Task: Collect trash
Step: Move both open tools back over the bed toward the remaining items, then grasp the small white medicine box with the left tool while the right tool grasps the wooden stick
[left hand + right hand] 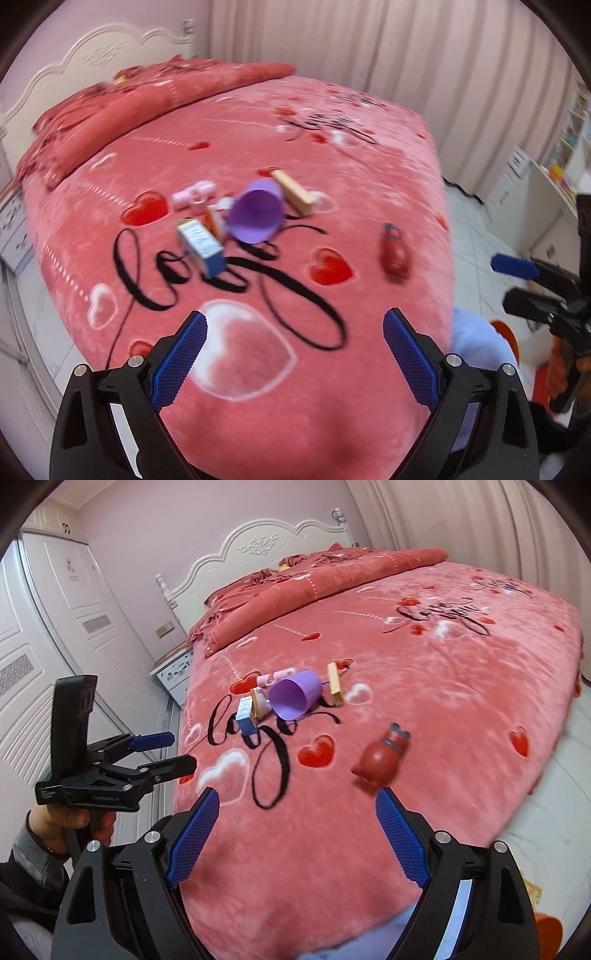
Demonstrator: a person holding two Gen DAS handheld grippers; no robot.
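Observation:
Several small items lie in a cluster mid-bed: a purple cup (255, 214) (293, 698) on its side, a blue-and-white box (201, 247) (245, 716), a tan box (293, 190) (335, 683), a small orange-and-white box (216, 218) and a pink piece (194, 194) (275, 677). A red bear-shaped bottle (395, 254) (380, 760) lies apart to their right, just beyond my right gripper's right finger. My left gripper (295, 332) (183, 752) hovers open over the blanket's near end, nothing between its fingers. My right gripper (295, 812) (499, 283) is open and empty too.
The pink heart-print blanket (332, 387) covers the bed, with a folded quilt (295, 587) and white headboard (258, 546) at the far end. Curtains (369, 44) hang behind. A wardrobe (55, 627) and nightstand (173, 672) stand left, shelves (554, 166) right, tiled floor (476, 236) beside the bed.

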